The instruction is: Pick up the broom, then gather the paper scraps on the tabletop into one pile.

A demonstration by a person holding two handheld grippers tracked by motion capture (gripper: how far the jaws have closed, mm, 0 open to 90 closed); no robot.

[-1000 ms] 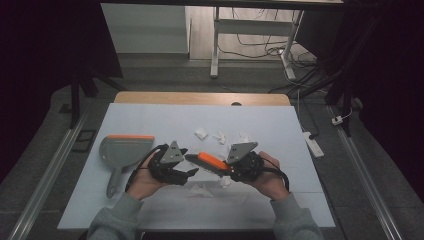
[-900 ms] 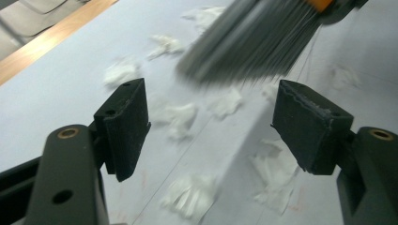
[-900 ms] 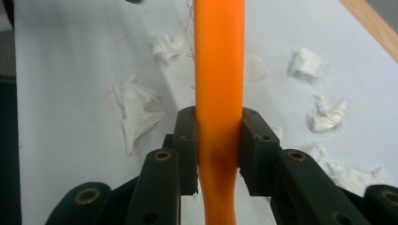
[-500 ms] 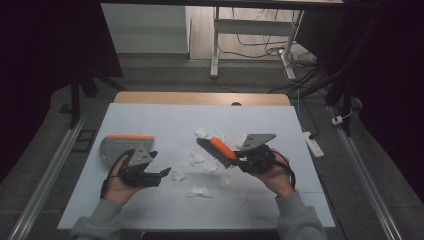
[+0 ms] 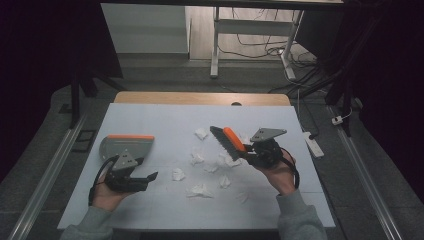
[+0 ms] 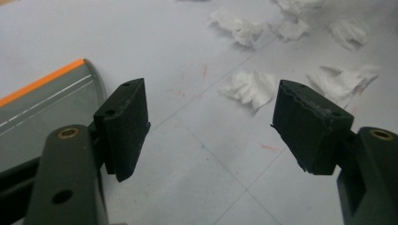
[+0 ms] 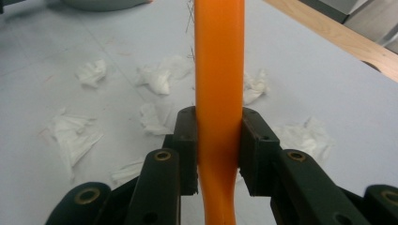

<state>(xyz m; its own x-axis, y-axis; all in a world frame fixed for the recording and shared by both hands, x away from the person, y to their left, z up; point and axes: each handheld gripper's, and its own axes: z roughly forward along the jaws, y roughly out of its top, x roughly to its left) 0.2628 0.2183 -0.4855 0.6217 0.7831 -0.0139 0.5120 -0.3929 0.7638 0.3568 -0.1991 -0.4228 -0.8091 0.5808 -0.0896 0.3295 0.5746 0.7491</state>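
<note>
A hand brush (image 5: 227, 141) with an orange handle (image 7: 219, 70) and dark bristles is held tilted over the table's middle. My right gripper (image 5: 248, 153) is shut on that handle, and the pads (image 7: 186, 140) press it from both sides. Several crumpled white paper scraps (image 5: 199, 190) lie on the white table (image 5: 160, 120) below and left of the brush. A grey dustpan (image 5: 127, 145) with an orange edge lies at the left. My left gripper (image 5: 150, 176) stands open just in front of the dustpan (image 6: 42, 108), nothing between its jaws, with a scrap (image 6: 251, 89) ahead of it.
The table's wooden far edge (image 5: 200, 97) runs along the back. A white power strip (image 5: 312, 142) lies off the table's right side. Bare table surface lies in front of the scraps, near the person's forearms.
My left gripper has left the brush at the middle and moved left and down to the dustpan. The right gripper has shifted right, keeping the brush.
</note>
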